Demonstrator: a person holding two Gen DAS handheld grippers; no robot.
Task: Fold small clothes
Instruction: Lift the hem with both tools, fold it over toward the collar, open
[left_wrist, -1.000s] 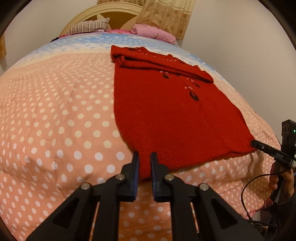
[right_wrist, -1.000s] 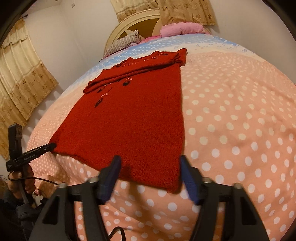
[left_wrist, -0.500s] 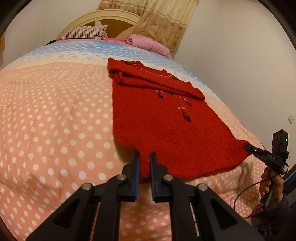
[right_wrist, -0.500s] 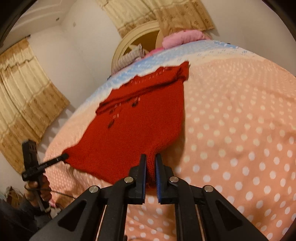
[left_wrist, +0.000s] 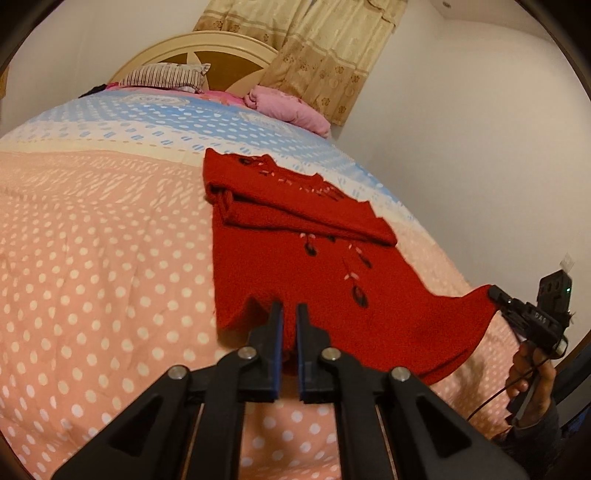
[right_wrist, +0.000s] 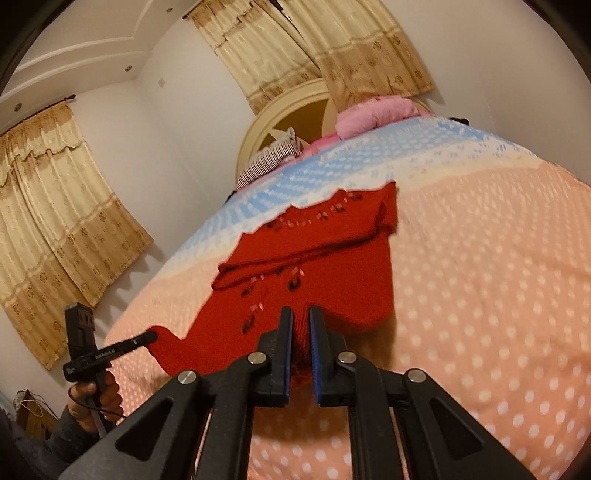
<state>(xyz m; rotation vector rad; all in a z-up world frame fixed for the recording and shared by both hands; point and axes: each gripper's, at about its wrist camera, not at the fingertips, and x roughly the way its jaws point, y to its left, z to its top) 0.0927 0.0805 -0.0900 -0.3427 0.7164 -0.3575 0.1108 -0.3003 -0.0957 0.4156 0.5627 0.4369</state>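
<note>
A red knitted sweater (left_wrist: 314, 266) lies on the bed with its sleeves folded across the chest, collar toward the headboard. My left gripper (left_wrist: 290, 310) is shut on the hem near one bottom corner, and red knit shows between its pads. My right gripper (right_wrist: 301, 317) is shut on the hem near the other bottom corner of the sweater (right_wrist: 332, 266). Both corners are lifted off the cover and the hem sags between them. Each view shows the other gripper pinching its corner: the right gripper (left_wrist: 493, 293) and the left gripper (right_wrist: 150, 336).
The bed cover (left_wrist: 92, 277) is pink with white dots and turns blue near the headboard (left_wrist: 207, 48). A striped pillow (left_wrist: 162, 75) and a pink pillow (left_wrist: 288, 110) lie at the head. A wall runs close along one side, with curtains (right_wrist: 55, 206) beyond. A person's hand (left_wrist: 532, 373) holds the right gripper.
The right gripper went from open around the hem to shut on it. Both grippers have risen, and the sweater's bottom edge has come up off the bed cover.
</note>
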